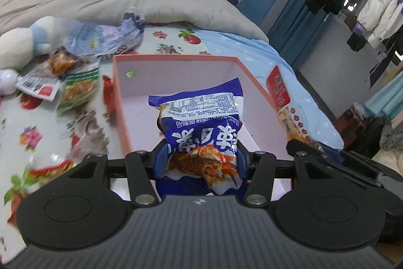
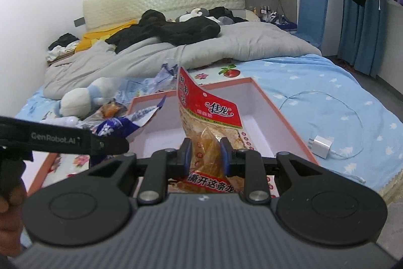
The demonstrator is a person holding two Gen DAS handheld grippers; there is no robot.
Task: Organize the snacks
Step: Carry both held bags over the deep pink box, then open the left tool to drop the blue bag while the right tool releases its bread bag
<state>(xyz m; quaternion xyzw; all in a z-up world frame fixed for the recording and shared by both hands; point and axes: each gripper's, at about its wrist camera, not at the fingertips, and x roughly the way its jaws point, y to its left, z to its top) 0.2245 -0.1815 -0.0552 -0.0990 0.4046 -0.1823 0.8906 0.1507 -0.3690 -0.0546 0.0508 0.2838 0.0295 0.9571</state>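
Observation:
My left gripper (image 1: 200,155) is shut on a blue and white snack packet (image 1: 201,122) with a kimchi picture, held over the inside of the pink box (image 1: 121,102). My right gripper (image 2: 205,150) is shut on a red-topped clear packet of dried snack (image 2: 209,117), above the near end of the same pink box (image 2: 282,115). In the left wrist view that red packet (image 1: 279,92) hangs just past the box's right wall. In the right wrist view the blue packet (image 2: 118,129) and the other gripper's black arm (image 2: 63,140) show at the left.
Several loose snack packets (image 1: 75,90) lie on the floral sheet left of the box, beside a white and blue plush toy (image 1: 30,39). A grey duvet (image 2: 206,49) with dark clothes fills the bed's far half. A white charger with cable (image 2: 320,143) lies right of the box.

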